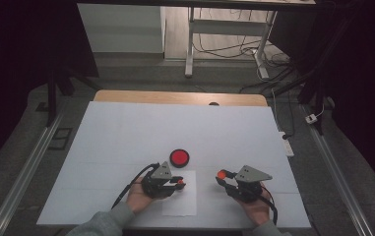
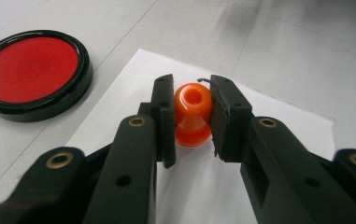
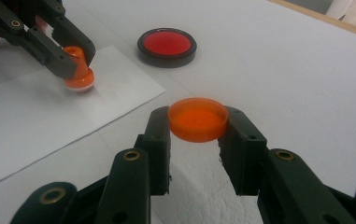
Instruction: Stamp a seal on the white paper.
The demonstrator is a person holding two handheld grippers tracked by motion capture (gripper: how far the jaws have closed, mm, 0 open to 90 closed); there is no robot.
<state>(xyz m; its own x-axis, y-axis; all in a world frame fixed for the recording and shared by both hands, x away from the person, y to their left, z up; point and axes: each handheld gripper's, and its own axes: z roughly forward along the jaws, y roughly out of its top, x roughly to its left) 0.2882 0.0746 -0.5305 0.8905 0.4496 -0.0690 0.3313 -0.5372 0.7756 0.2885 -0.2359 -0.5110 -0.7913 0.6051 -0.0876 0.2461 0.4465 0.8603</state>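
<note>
High view, lower centre-left: left gripper over a sheet of white paper, jaws pinching the neck of an orange stamp. In the left gripper view the stamp sits mid-frame between the two black pads, knob end toward the camera; in the right gripper view its broad base, upper left of frame, appears to rest on or just above the paper; contact not certain. A round black ink pad with a red face lies just above the paper at centre frame, open and apart from both grippers. Right of centre, the right gripper pinches a shallow orange cap by its rim, held clear of the white table; the right gripper view shows the cap gripped edge-on between the pads. Judgement: stamping step in hand, cap off and parked in the right gripper. Next move likely calls for a straight downward press, then a clean vertical lift to avoid smearing; cap stays level until it is refitted.
</note>
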